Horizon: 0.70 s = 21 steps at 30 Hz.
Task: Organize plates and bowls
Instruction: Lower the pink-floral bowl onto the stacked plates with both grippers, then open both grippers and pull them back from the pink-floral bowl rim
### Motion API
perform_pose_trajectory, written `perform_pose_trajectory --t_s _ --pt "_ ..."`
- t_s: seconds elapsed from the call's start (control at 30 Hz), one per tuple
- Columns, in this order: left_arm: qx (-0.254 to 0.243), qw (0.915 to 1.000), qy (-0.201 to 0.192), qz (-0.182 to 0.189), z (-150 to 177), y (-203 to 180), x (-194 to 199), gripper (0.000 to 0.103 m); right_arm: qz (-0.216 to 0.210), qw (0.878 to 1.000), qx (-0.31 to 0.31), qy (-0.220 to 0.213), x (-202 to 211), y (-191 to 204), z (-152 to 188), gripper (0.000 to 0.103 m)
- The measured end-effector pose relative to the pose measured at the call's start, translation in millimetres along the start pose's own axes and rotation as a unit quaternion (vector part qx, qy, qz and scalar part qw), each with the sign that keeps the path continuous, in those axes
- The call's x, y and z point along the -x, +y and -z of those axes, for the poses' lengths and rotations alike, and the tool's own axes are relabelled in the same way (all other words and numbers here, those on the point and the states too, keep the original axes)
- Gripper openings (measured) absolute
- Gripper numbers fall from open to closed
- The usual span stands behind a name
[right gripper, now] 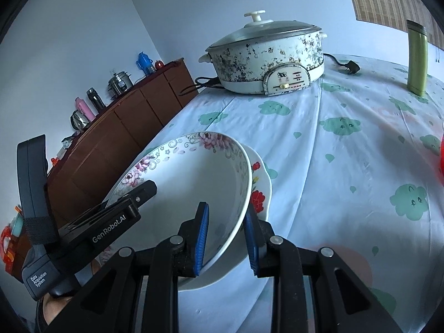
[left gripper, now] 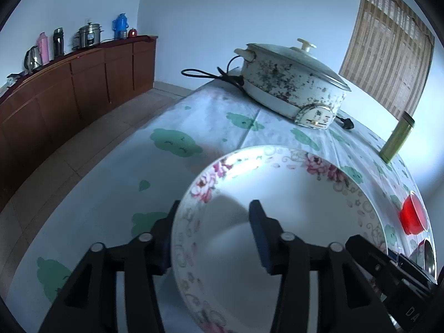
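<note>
Fingers (right gripper: 201, 238) straddle the bowl (right gripper: 194, 177); only right wrist shows the plate (right gripper: 262, 191) beneath.

Your left gripper (left gripper: 213, 233) pinches one side of the bowl (left gripper: 277, 194). Your right gripper (right gripper: 226, 238) pinches the other side.

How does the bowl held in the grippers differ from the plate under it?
The bowl is deep, with pink flowers and grey scrollwork on its rim; the plate is shallower, with red flowers. The bowl is tilted, gripped at its rim by both the left gripper and right gripper; the plate is mostly hidden behind the bowl, ungripped. Both are white, floral tableware.
</note>
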<state>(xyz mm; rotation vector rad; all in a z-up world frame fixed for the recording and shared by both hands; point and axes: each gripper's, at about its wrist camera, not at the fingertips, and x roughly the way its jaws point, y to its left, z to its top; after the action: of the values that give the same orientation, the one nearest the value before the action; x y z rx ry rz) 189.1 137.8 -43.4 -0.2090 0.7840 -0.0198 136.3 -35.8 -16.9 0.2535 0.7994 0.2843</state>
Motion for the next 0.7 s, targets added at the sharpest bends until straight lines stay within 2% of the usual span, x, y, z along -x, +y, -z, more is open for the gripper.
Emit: perform_pose_trajectory --t_s 0.2,0.37,0.6,0.7 --pt "0.004 0.9999 0.002 0.009 0.4 1.1 -0.9 0.053 -0.014 0.999 -0.023 -0.016 6.2 -3.9 5.4 0.029" --pt "0.033 0.9987 0.019 0.035 0.6 7.5 -6.7 0.053 -0.061 0.995 -0.077 -0.024 7.9 -19.8 6.0 0.031" --pt "0.034 0.9989 0.014 0.031 2.2 5.6 -7.2 0.053 -0.086 0.99 -0.104 -0.042 4.9 -29.4 5.5 0.031" --pt "0.035 0.9988 0.016 0.031 2.4 6.2 -8.5 0.053 -0.106 0.984 -0.136 -0.052 3.8 -38.6 6.7 0.031"
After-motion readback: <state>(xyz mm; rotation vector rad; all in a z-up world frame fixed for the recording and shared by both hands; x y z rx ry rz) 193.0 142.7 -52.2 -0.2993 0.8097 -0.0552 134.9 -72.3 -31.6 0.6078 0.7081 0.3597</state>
